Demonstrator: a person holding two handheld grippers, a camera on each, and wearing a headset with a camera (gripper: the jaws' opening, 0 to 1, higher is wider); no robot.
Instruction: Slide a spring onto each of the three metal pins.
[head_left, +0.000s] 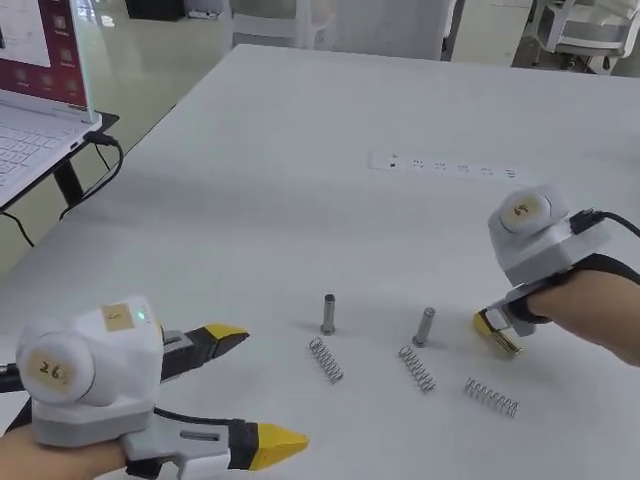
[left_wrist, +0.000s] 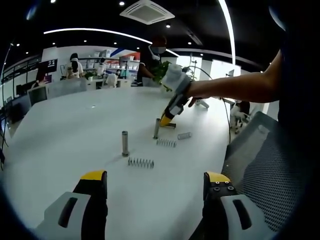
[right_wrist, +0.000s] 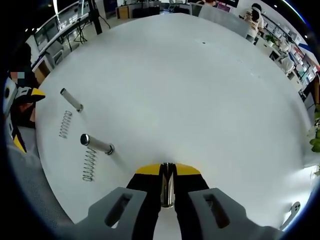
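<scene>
Two metal pins (head_left: 328, 313) (head_left: 425, 326) stand upright on the white table (head_left: 300, 180). Three springs lie flat in front of them: one (head_left: 325, 359) by the left pin, one (head_left: 416, 368) by the right pin, one (head_left: 491, 397) farther right. My right gripper (head_left: 497, 330) reaches down to the table just right of the right pin. In the right gripper view it (right_wrist: 167, 170) is shut on a third metal pin (right_wrist: 167, 187). My left gripper (head_left: 255, 390) is open at the near left, with nothing between its yellow tips. The left gripper view faces a pin (left_wrist: 124, 143) and a spring (left_wrist: 140, 162).
A white power strip (head_left: 450, 166) lies farther back on the table. An open laptop (head_left: 30, 110) with a black cable (head_left: 105, 160) sits on a stand off the table's left edge. A mesh chair (left_wrist: 270, 160) stands beside the table.
</scene>
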